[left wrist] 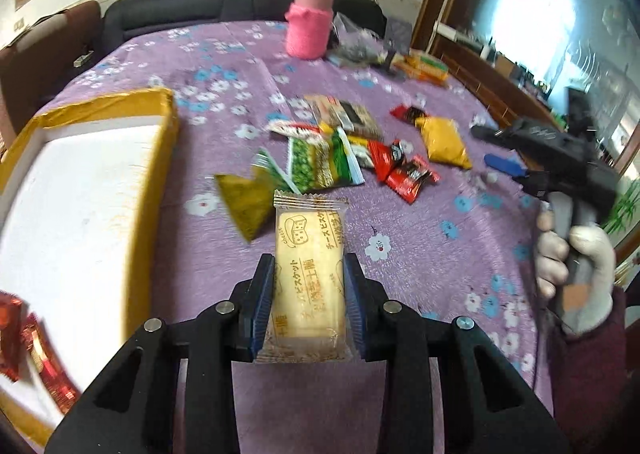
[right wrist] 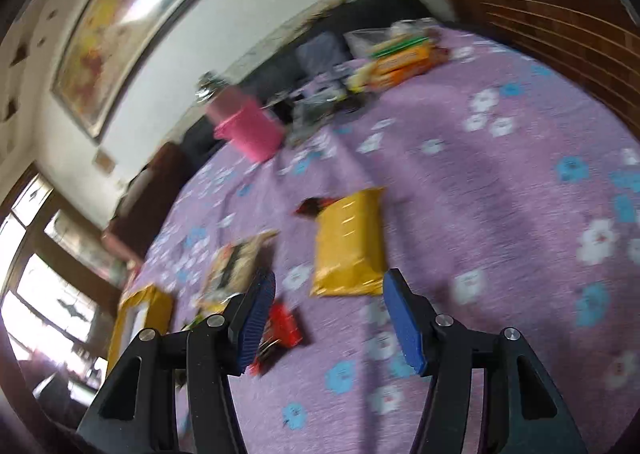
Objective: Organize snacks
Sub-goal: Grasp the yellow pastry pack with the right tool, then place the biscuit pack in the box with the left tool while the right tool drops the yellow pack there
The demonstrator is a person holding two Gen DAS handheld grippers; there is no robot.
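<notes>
My left gripper (left wrist: 308, 274) is shut on a cream cheese-biscuit packet (left wrist: 308, 274) and holds it above the purple cloth, right of the yellow-edged white box (left wrist: 80, 194). Red snack packets (left wrist: 36, 350) lie in the box's near corner. Loose snacks lie ahead: a green packet (left wrist: 320, 162), red packets (left wrist: 404, 170), a yellow packet (left wrist: 442, 140). My right gripper (right wrist: 328, 294) is open and empty, above the table just short of the yellow packet (right wrist: 348, 242). It also shows in the left wrist view (left wrist: 500, 150), held in a gloved hand.
A pink-sleeved bottle (left wrist: 308, 24) stands at the table's far side, also in the right wrist view (right wrist: 248, 126). Beside it are plastic bags and orange boxes (left wrist: 424, 68). A dark sofa (left wrist: 180, 10) lies behind the table. A wooden cabinet (right wrist: 560, 34) stands to the right.
</notes>
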